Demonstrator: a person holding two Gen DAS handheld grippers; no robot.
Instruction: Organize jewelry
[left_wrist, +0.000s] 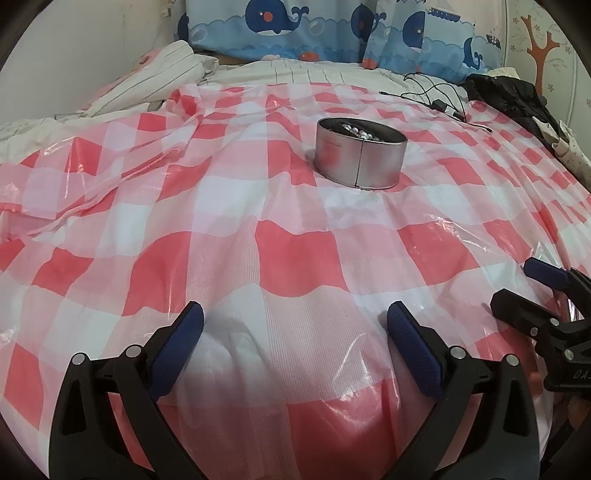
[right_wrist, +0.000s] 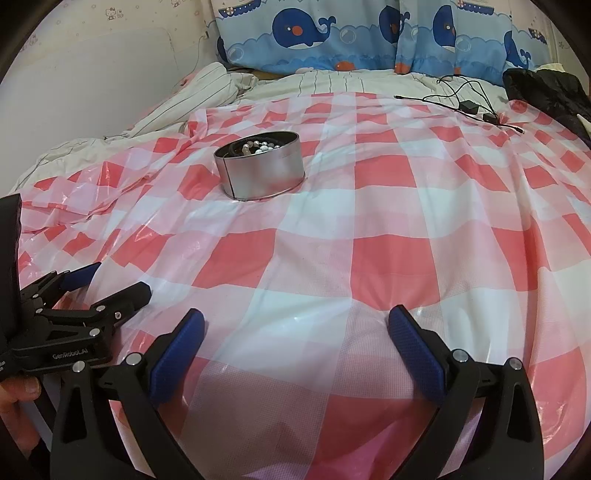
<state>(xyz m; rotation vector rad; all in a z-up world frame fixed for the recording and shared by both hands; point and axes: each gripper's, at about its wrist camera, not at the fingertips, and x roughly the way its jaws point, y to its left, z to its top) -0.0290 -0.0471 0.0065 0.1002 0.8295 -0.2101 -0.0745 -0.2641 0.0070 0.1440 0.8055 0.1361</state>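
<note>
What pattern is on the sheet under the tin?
Red-and-white checks on the sheet, clearest in the right wrist view.

A bed (left_wrist: 258, 258) fills nearly the whole room from here, covered by a glossy pink-and-white checked plastic sheet (right_wrist: 388, 258) that wrinkles toward the left. Beneath it a cream striped quilt (left_wrist: 162, 70) bunches up near the pale wall (left_wrist: 74, 44). At the head stand blue pillows printed with whales (right_wrist: 306, 33). On the far right a black cable (right_wrist: 461, 96) trails across the bedding beside a heap of black clothing (left_wrist: 509, 92), and the wall there carries an orange tree decal (left_wrist: 541, 51). The light is soft and even
</note>
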